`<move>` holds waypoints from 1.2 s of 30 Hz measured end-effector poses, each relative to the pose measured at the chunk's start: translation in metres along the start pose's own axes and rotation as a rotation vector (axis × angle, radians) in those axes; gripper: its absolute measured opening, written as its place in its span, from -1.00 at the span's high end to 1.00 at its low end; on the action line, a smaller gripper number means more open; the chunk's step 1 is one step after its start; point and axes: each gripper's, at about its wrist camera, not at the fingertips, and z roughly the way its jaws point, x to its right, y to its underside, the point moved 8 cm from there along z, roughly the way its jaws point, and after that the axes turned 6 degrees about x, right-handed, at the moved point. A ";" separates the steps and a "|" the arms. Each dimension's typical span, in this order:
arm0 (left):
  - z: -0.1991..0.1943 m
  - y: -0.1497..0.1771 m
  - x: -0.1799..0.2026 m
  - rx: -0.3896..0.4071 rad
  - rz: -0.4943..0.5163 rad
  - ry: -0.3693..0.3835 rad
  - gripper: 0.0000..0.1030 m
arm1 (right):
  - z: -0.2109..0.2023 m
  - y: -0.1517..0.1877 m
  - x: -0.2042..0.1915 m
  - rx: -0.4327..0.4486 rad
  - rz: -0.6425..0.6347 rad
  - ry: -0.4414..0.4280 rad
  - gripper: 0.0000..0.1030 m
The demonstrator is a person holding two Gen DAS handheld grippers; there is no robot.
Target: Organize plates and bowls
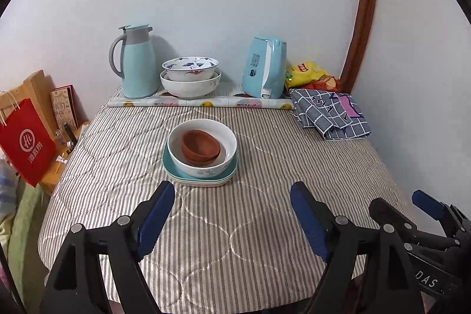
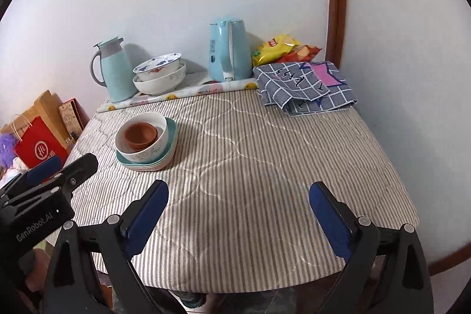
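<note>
We judge the work nearly finished: brown bowls [image 1: 200, 147] sit nested in the white bowl [image 1: 202, 149] on what seem stacked plates [image 1: 200, 177], while left tool [image 1: 232, 221] and right tool [image 2: 239, 218] gape empty.

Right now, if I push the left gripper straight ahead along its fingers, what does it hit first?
Most likely the stack in the middle: left gripper points at the teal plates under the white bowl holding the brown bowls. Only bare striped tablecloth lies between. Height is unclear.
</note>
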 end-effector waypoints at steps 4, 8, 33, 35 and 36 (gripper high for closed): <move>0.000 0.001 -0.002 0.000 -0.006 -0.007 -0.55 | 0.000 0.001 -0.001 -0.001 -0.006 0.009 -0.85; 0.001 0.002 -0.003 -0.004 -0.005 -0.011 -0.55 | -0.001 0.002 -0.001 -0.001 -0.007 0.012 -0.85; -0.003 0.003 -0.006 -0.001 -0.005 -0.018 -0.55 | -0.006 0.001 -0.005 0.007 -0.018 0.009 -0.85; -0.003 0.003 -0.007 -0.001 -0.004 -0.018 -0.55 | -0.006 0.001 -0.005 0.008 -0.018 0.008 -0.85; -0.003 0.003 -0.007 -0.001 -0.004 -0.019 -0.55 | -0.007 0.000 -0.005 0.009 -0.018 0.008 -0.85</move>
